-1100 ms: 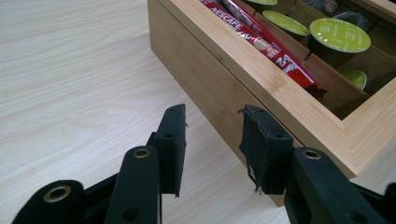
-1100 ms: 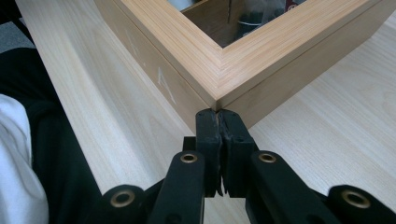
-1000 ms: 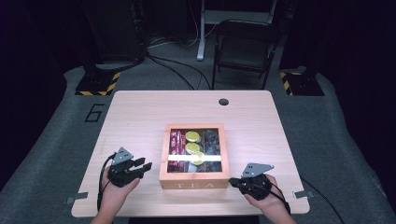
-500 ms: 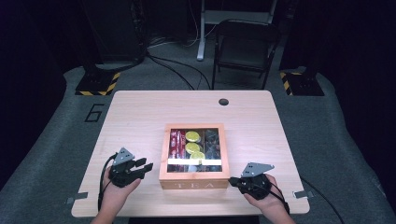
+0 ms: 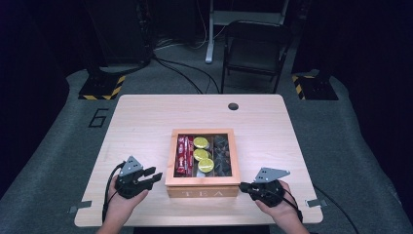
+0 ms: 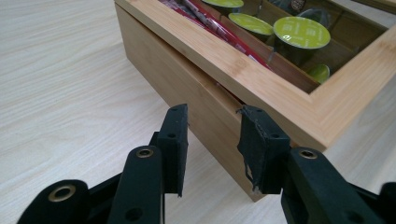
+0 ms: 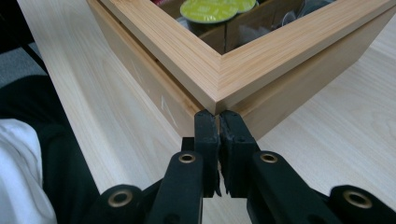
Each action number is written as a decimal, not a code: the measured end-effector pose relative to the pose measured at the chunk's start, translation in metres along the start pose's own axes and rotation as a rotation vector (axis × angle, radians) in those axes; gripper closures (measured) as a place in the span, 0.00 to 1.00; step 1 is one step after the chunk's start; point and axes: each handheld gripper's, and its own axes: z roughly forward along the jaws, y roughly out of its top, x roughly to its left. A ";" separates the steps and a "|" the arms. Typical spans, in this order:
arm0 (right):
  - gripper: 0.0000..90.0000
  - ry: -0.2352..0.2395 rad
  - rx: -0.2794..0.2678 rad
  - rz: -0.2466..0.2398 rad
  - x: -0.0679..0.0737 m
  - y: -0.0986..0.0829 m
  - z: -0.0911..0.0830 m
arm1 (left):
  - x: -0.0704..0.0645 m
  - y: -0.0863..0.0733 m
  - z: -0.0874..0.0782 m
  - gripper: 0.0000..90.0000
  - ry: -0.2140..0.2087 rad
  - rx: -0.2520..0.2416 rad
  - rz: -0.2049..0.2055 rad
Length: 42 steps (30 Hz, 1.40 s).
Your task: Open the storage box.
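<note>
1. The right gripper (image 7: 218,122) has its fingers pressed together, tips right at the near right corner of the tea box (image 5: 202,186), just under the lid.
2. The left gripper (image 6: 214,122) has its fingers apart, close to the box's left side.
3. The box sits mid-table (image 5: 146,122), lid seemingly slightly raised.
4. Risk, I'd say: shut tips may slip off the corner, nudging the box.

I count one tea box (image 5: 202,186) on one table (image 5: 146,122). Inside it: three green-lidded capsules (image 5: 201,154) in the middle compartment, a stack of red sachets (image 5: 183,155) on the left, number not resolvable, and dark items (image 5: 222,155) on the right, uncountable. Two grippers: left (image 5: 151,178), right (image 5: 245,186). One chair (image 5: 253,48) beyond the far edge.
</note>
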 end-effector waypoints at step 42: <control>0.93 0.001 -0.091 -0.010 -0.004 0.018 -0.004 | -0.037 0.012 -0.008 0.85 -0.067 -0.002 0.023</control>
